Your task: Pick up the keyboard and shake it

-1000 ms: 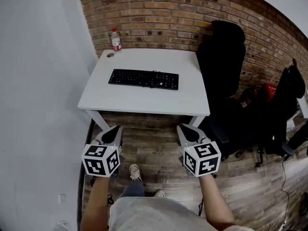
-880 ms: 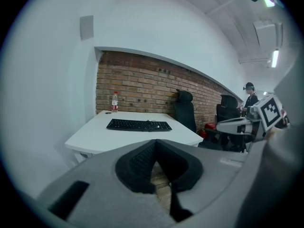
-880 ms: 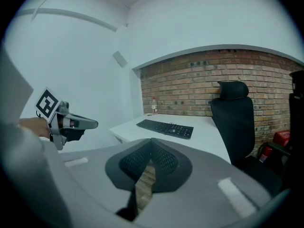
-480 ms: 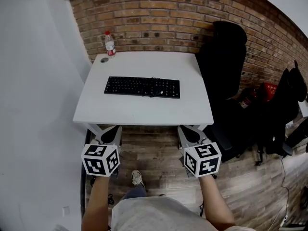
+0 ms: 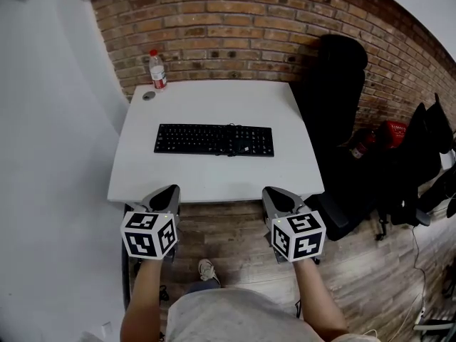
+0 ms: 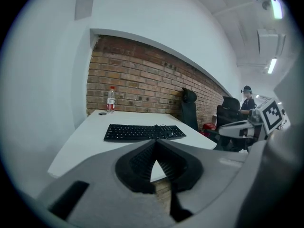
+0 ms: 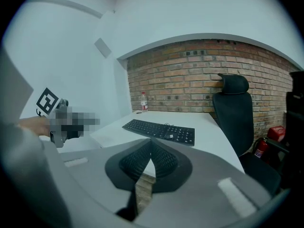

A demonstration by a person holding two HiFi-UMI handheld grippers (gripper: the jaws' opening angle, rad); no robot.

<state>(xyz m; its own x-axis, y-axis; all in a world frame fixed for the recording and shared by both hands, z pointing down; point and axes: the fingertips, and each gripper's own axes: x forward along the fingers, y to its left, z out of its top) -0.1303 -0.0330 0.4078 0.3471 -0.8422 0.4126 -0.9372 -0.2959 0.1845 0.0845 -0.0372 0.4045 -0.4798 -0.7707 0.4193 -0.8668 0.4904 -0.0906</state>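
A black keyboard (image 5: 214,140) lies flat across the middle of the white table (image 5: 285,105), its cable coiled on top near the centre. The left gripper view shows the keyboard (image 6: 143,132) ahead of the jaws, and the right gripper view shows the same keyboard (image 7: 160,131) too. My left gripper (image 5: 169,194) hangs shut and empty just in front of the table's near edge. My right gripper (image 5: 273,194) is level with it to the right, also shut with nothing in it. Both are well short of the keyboard.
A water bottle (image 5: 157,70) and a small round cap (image 5: 148,96) stand at the table's far left corner by the brick wall. A black office chair (image 5: 335,98) sits right of the table, with bags and a red item (image 5: 388,130) beyond. A white wall runs along the left.
The table and keyboard have come nearer and lower in the head view as the person stepped forward. Both grippers hold the same shut pose, now at the table's front edge.
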